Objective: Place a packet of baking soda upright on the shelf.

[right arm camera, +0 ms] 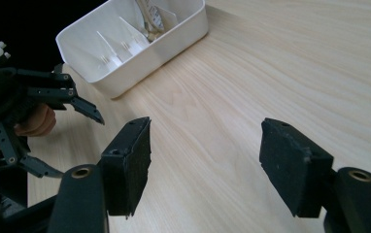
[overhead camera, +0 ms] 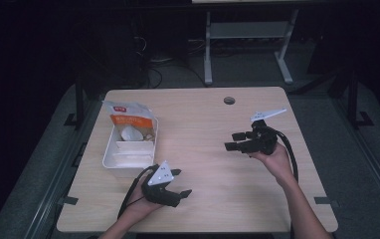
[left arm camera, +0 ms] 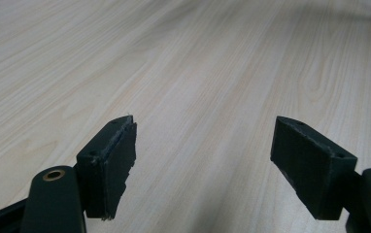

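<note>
So far we hold nothing: our left gripper [overhead camera: 176,182] hovers over the near left of the worktop [overhead camera: 213,124] with its jaws spread wide, and our right gripper [overhead camera: 237,141] hangs over the right half, jaws parted and empty, pointing left across the wood. In the left gripper view the pads [left arm camera: 113,160] frame bare wood alone.

The things nearest us are the white bin [overhead camera: 109,152] at the left edge and the orange-and-white bag [overhead camera: 128,115] resting on its far end. The bin lies just beyond the left gripper, well apart from the right one. Inside it we see white dividers [right arm camera: 110,48] and some pale object [overhead camera: 128,133] in the far compartment; what it is, we cannot tell.

What could go wrong, as we judge it: the bin looks light and sits close to the left edge, so a push from a jaw could slide it off or tip it. The bag leans on the bin rather than lying flat; a nudge to either could shift it or spill it into the compartments. A pinch on the bag's thin film may slip. If both grippers go for the bin, they may collide, since the right gripper view already shows the left gripper [right arm camera: 62,102] beside the bin.

Otherwise the worktop between the grippers is bare; a small round grommet [overhead camera: 229,100] sits near the far edge, out of the way. A cable [overhead camera: 290,149] trails from the right gripper along the forearm and could drag.
</note>
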